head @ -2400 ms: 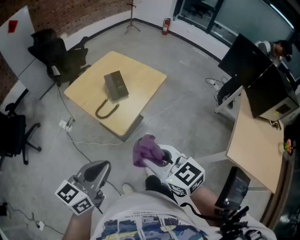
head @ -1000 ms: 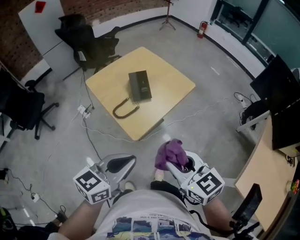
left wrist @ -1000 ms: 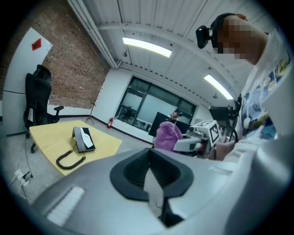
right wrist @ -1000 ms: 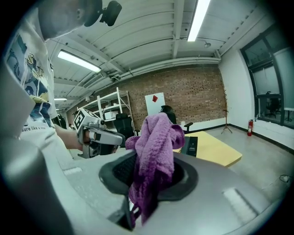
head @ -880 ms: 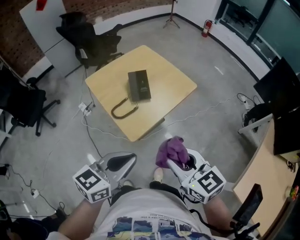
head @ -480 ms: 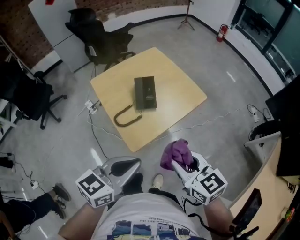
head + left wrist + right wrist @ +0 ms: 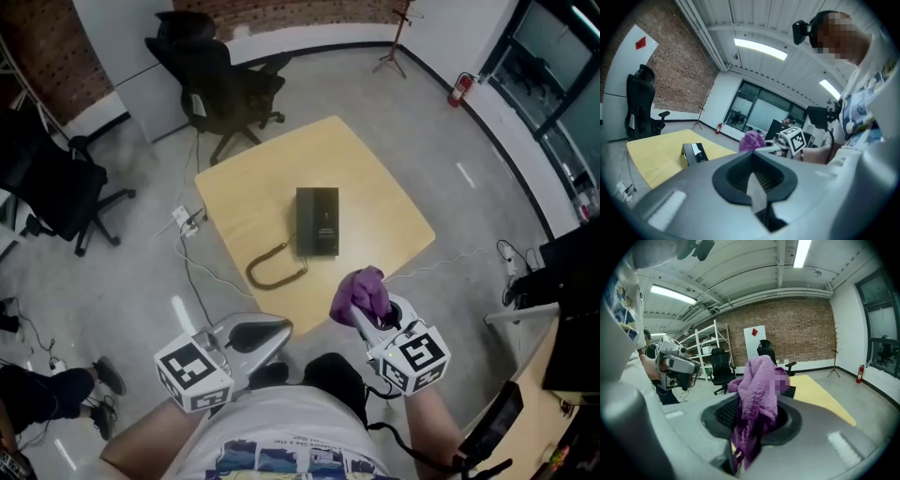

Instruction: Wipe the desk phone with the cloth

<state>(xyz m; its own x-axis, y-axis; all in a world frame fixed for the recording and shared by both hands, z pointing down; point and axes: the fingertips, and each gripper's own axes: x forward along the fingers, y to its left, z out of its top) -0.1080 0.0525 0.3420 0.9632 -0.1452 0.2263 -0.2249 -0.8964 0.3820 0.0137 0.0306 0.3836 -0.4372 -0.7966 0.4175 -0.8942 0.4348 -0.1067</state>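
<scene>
The right gripper (image 7: 364,307) pinches the purple cloth (image 7: 359,291) btw its jaws; the cloth bunches up over the tips. The left gripper (image 7: 277,329) is beside it, jaws pressed together w/ nothing in them. The desk phone (image 7: 318,221) lies ahead of both grippers, well apart, on the wood table (image 7: 384,187), its cord (image 7: 274,270) toward the left gripper's side.

Ahead of the left fingers (image 7: 277,329) the cord (image 7: 275,268) lies nearest; bare tabletop (image 7: 375,178) flanks the phone (image 7: 317,220); a chair (image 7: 225,89) stands beyond.
</scene>
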